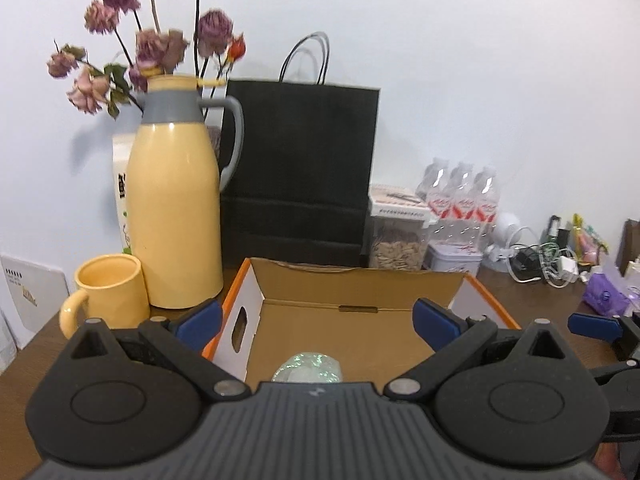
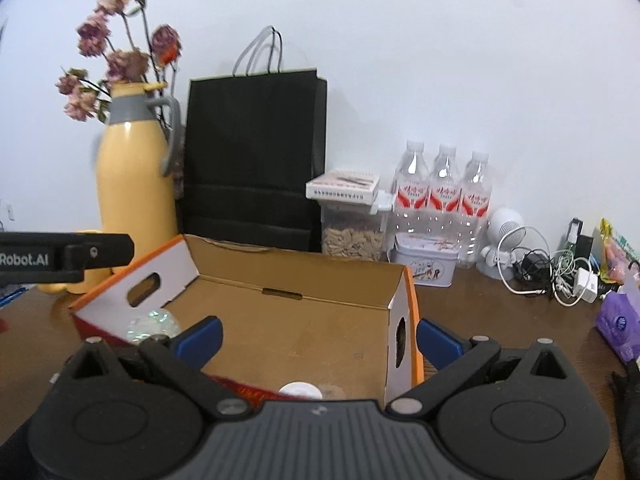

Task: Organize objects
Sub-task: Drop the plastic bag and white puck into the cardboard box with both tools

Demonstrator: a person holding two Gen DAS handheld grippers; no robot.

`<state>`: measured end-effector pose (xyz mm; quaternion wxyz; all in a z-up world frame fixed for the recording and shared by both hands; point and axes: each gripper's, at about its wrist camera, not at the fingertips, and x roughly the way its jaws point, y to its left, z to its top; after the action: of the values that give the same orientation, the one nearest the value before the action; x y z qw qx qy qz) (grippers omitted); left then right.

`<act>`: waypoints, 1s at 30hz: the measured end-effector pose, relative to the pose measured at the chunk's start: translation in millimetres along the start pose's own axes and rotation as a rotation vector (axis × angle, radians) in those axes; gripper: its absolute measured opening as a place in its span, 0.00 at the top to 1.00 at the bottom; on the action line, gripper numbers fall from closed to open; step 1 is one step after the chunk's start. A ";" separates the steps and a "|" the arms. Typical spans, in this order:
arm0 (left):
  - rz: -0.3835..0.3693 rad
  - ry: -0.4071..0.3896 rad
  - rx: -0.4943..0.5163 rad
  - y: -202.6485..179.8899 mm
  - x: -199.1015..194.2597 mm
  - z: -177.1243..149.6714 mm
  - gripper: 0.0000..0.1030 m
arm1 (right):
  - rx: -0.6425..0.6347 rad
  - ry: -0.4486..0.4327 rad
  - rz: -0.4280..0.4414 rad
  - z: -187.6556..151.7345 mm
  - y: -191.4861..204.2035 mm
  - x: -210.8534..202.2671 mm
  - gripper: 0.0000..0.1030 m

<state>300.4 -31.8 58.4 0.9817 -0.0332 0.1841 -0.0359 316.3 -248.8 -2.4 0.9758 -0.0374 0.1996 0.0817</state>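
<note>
An open cardboard box (image 1: 356, 280) with orange and white sides sits on the wooden table; it also shows in the right wrist view (image 2: 296, 280). A crumpled shiny clear wrapper (image 1: 308, 366) lies at its near end, also visible in the right wrist view (image 2: 152, 322). My left gripper (image 1: 318, 320) is open and empty, hovering over the box. My right gripper (image 2: 318, 338) is open and empty above the box's right end. A small white round object (image 2: 300, 390) lies in the box just below it. The left gripper's body (image 2: 64, 258) shows at the left of the right wrist view.
A yellow thermos (image 1: 176, 208), a yellow mug (image 1: 108, 292) and dried flowers (image 1: 148, 44) stand at the back left. A black paper bag (image 1: 300, 168), a seed jar (image 2: 352, 232), water bottles (image 2: 444, 196), a tin (image 2: 424, 266), tangled cables (image 2: 552, 272) and a purple tissue pack (image 2: 620, 320) line the back and right.
</note>
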 end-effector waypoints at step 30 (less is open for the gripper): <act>0.092 0.070 0.036 44.2 -169.6 -85.3 0.00 | -0.045 0.057 0.077 -108.6 24.9 -170.0 0.00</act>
<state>114.3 21.8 36.5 0.9757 -0.0057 0.2190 0.0049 116.1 -260.3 -35.8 0.9647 -0.0539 0.2266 0.1227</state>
